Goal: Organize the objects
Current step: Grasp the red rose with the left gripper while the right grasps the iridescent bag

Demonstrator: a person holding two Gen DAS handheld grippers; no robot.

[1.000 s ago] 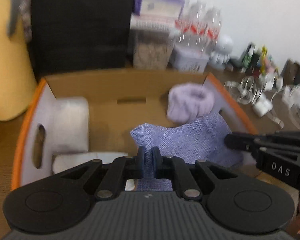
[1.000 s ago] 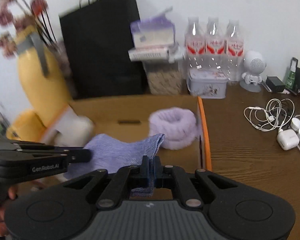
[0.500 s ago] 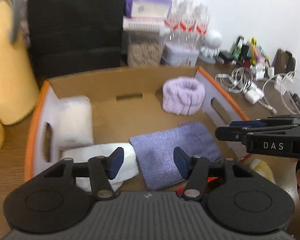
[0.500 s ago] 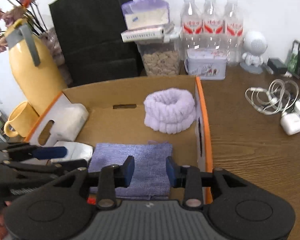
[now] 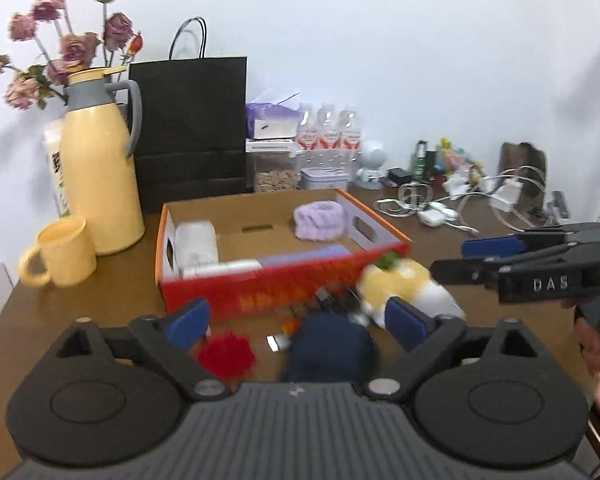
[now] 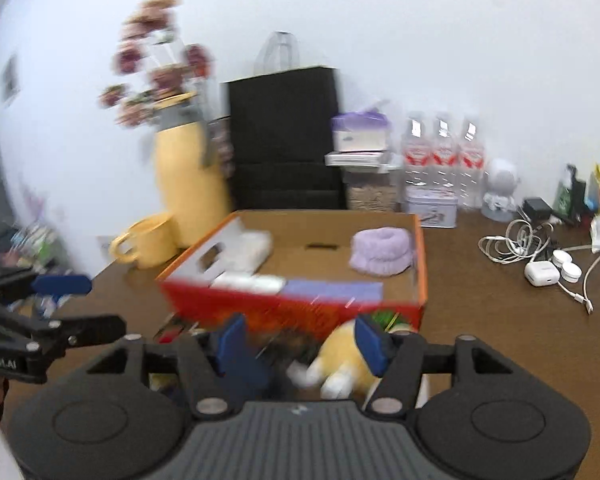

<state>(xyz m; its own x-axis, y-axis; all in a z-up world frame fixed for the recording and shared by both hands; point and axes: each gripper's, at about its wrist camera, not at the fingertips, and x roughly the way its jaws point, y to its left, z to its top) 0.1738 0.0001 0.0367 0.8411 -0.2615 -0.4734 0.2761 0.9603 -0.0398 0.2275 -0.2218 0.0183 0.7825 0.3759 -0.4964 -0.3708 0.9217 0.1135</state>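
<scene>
An orange-rimmed cardboard box on the wooden table holds a folded purple cloth, a lilac fluffy band and white rolls. In front of the box lie a yellow-and-white plush toy, a dark blue round thing and a red fluffy thing. My left gripper is pulled back from the box, jaws opening wide with nothing gripped. My right gripper is also opening, empty, above the plush toy.
A yellow thermos with dried flowers behind it and a yellow mug stand left of the box. A black paper bag, water bottles, a tin and cables with chargers crowd the back and right.
Both grippers let go of the purple cloth, which now lies flat in the box. Both opened and drew back and up, out of the box, bringing the items in front of it into view.
</scene>
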